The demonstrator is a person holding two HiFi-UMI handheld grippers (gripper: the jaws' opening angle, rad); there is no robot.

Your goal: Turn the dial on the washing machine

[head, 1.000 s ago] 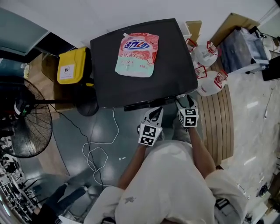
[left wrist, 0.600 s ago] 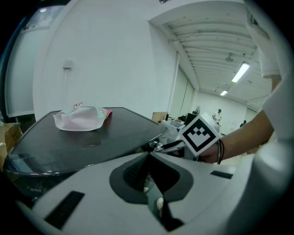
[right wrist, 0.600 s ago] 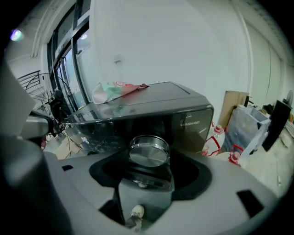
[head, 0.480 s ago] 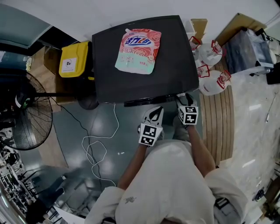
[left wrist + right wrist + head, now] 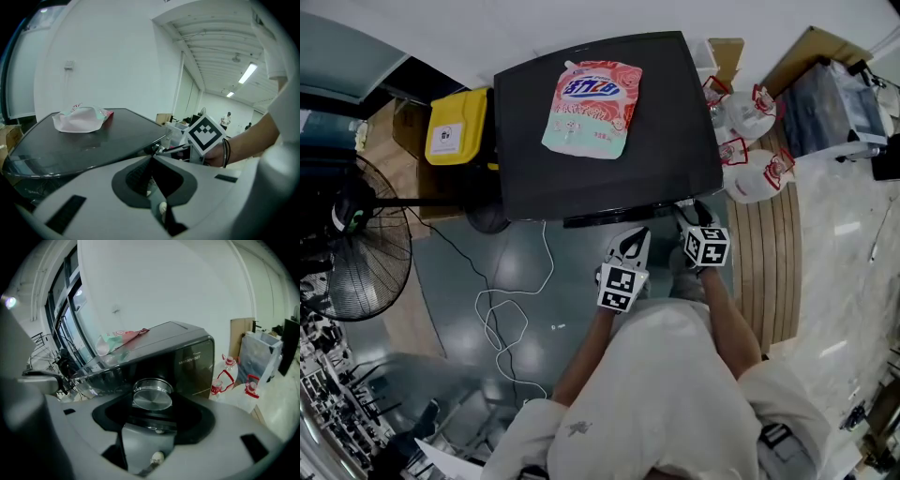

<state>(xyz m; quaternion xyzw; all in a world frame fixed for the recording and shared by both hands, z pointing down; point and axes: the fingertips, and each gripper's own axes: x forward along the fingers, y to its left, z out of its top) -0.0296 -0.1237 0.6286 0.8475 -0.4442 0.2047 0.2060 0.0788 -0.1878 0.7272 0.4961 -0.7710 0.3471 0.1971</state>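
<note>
The dark washing machine [image 5: 609,178] fills the top middle of the head view, with a pink detergent pouch [image 5: 592,108] lying on its lid. Its silver round dial [image 5: 151,397] sits on the glossy front panel, between the jaws of my right gripper [image 5: 153,405], which press on its sides. In the head view the right gripper [image 5: 692,216] reaches the machine's front edge at its right end. My left gripper [image 5: 628,246] hangs just below that edge, shut and holding nothing. Its tips [image 5: 152,157] meet in the left gripper view.
A yellow box [image 5: 455,139] stands left of the machine, and a floor fan [image 5: 356,253] is further left. A white cable [image 5: 511,319] lies coiled on the floor. Water jugs [image 5: 755,178] with red handles and a wooden board stand to the right.
The right gripper's marker cube has tilted slightly at the machine's front edge. The left gripper has stayed where it was.
</note>
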